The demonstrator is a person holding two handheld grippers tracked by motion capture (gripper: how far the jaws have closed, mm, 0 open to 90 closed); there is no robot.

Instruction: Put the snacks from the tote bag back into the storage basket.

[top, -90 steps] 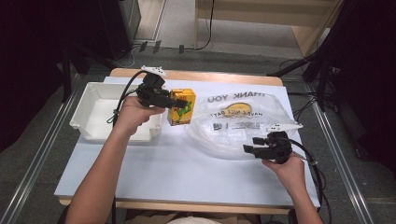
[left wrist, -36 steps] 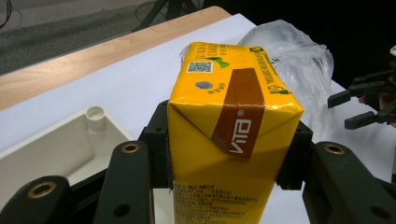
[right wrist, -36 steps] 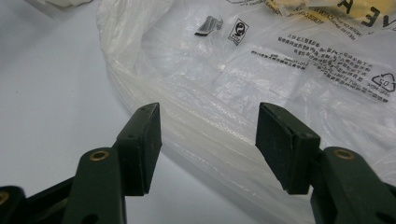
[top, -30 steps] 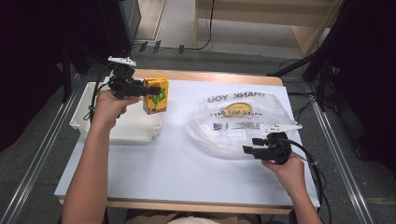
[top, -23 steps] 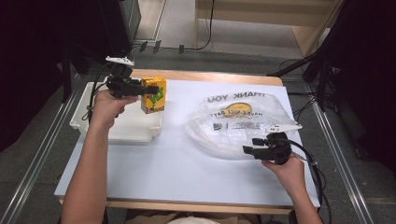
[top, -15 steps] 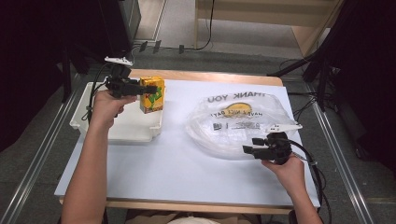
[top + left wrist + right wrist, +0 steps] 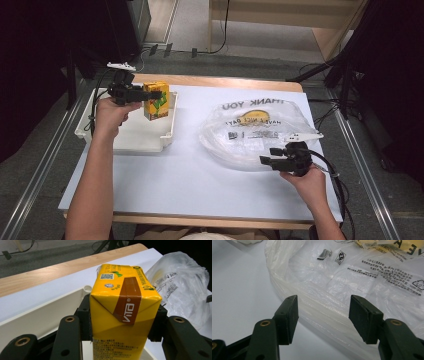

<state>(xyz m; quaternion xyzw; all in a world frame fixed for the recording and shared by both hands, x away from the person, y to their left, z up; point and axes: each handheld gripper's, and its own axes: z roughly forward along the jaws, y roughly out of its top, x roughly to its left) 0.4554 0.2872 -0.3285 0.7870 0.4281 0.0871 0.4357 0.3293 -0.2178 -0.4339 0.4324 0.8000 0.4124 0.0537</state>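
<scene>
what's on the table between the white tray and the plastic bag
Nothing: in the high view the stretch of white table cover between the white tray and the plastic bag is bare. The yellow drink carton is held over the tray.

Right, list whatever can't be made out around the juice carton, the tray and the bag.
- Juice carton: base cut off by the left gripper view's bottom edge, so touching the tray or lifted is unclear.
- Plastic bag: contents unreadable in high view, crumpled film.
- Bag's small print: too small, right gripper view.
</scene>
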